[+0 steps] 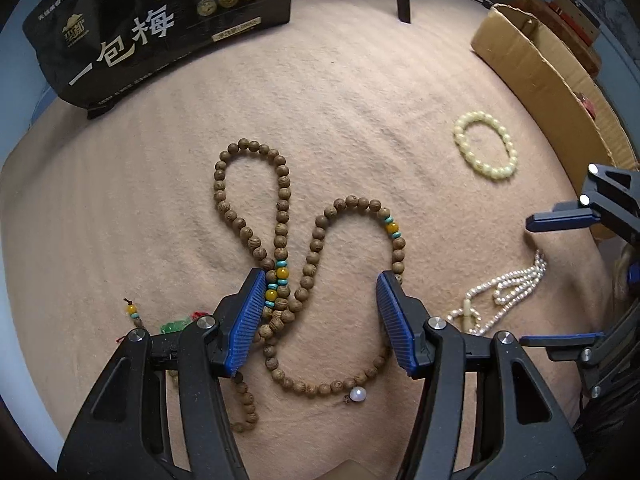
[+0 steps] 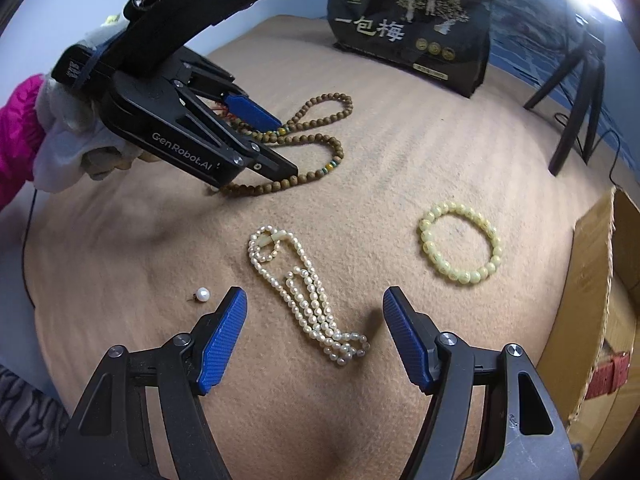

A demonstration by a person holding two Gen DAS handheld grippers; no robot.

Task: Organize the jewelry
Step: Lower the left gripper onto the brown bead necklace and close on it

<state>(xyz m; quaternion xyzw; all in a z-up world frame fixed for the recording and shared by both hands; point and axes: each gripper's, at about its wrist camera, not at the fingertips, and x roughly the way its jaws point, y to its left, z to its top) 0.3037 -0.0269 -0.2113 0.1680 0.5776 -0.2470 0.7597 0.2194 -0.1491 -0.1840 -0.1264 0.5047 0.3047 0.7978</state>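
The wooden beads (image 1: pixel 280 264) lie at centre frame in my left view, loops running toward the top, their crossing between my left gripper's (image 1: pixel 320 308) released jaws. My right gripper (image 2: pixel 316 320), also released, straddles the pearl strand (image 2: pixel 308 292) at lower centre.

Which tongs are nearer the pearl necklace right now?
Right. The right tongs stand open directly over the pearl necklace, straddling it. The left tongs are off to the side, open above the wooden bead strand.
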